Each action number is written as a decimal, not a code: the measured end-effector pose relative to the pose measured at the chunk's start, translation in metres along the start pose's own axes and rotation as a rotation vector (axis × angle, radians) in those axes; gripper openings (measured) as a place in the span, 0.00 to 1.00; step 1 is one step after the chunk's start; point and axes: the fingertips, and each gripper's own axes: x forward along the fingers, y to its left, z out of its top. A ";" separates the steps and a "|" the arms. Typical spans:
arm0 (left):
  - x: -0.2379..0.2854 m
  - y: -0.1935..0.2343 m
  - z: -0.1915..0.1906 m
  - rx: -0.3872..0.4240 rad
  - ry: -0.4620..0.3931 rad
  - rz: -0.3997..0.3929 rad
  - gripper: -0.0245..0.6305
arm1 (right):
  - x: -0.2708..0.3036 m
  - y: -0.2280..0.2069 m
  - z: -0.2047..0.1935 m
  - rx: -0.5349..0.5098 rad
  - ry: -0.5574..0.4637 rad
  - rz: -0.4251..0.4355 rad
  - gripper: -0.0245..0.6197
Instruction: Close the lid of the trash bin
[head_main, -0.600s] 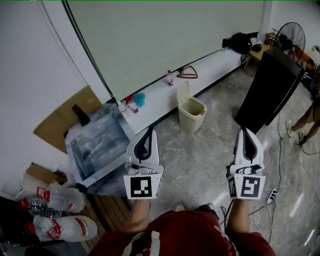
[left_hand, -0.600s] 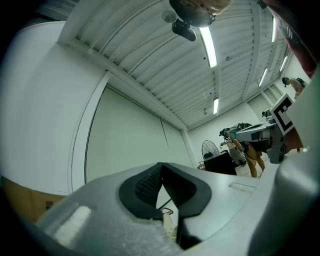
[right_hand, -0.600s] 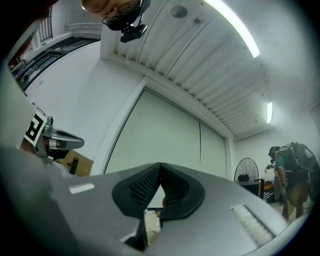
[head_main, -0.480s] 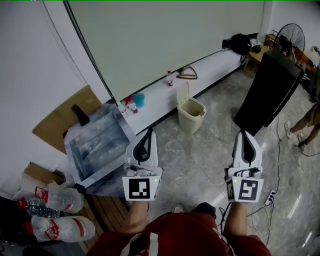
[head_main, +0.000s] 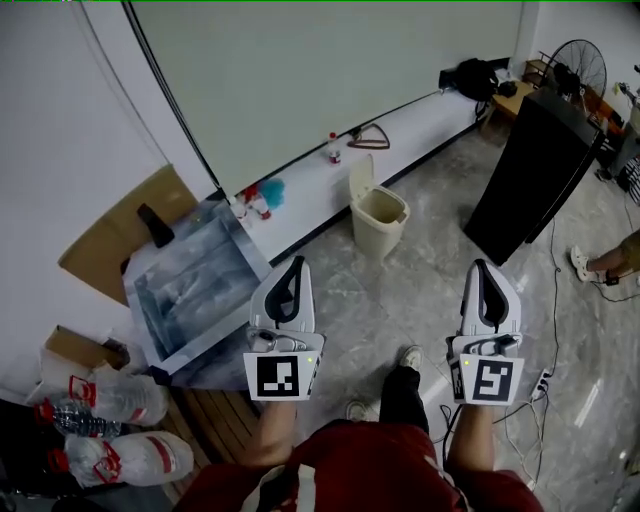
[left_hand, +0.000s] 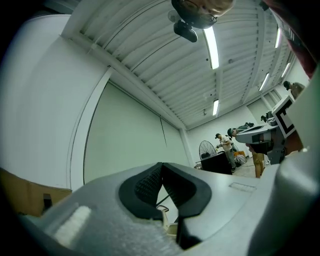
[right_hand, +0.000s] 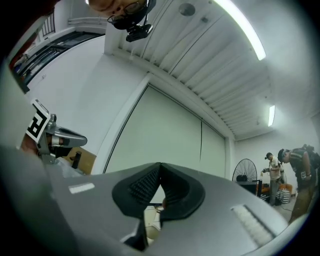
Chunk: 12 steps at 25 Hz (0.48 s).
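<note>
A beige trash bin (head_main: 380, 219) stands on the marble floor by a low white ledge, its lid (head_main: 361, 180) tipped up and open at the back. Both grippers are held well short of it, at chest height. My left gripper (head_main: 291, 267) is shut and holds nothing. My right gripper (head_main: 483, 268) is shut and empty too. In the left gripper view the left gripper's (left_hand: 161, 167) jaws meet at the tips, with a sliver of the bin (left_hand: 170, 228) seen below them. The right gripper view shows the right gripper's (right_hand: 159, 167) jaws touching likewise, the bin (right_hand: 151, 219) showing beneath.
A tall black cabinet (head_main: 535, 170) stands right of the bin. A framed picture (head_main: 190, 282) leans at the left, with water bottles (head_main: 105, 425) and cardboard (head_main: 125, 235) nearby. Bottles (head_main: 256, 203) sit on the ledge (head_main: 400, 130). A fan (head_main: 572, 68) and cables (head_main: 545, 385) lie at the right, with a person's leg (head_main: 605, 260).
The view has shifted slightly toward the bin. A foot has stepped forward below the grippers. Both grippers stay shut and level with each other.
</note>
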 end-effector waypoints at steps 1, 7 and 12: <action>0.001 -0.001 -0.002 -0.002 0.000 -0.004 0.03 | 0.001 -0.001 -0.002 0.005 0.005 -0.002 0.04; 0.012 -0.003 -0.016 -0.004 0.029 -0.011 0.03 | 0.013 -0.009 -0.017 0.007 0.012 -0.011 0.04; 0.032 0.003 -0.020 0.016 0.037 -0.004 0.03 | 0.035 -0.014 -0.025 0.050 0.016 -0.008 0.04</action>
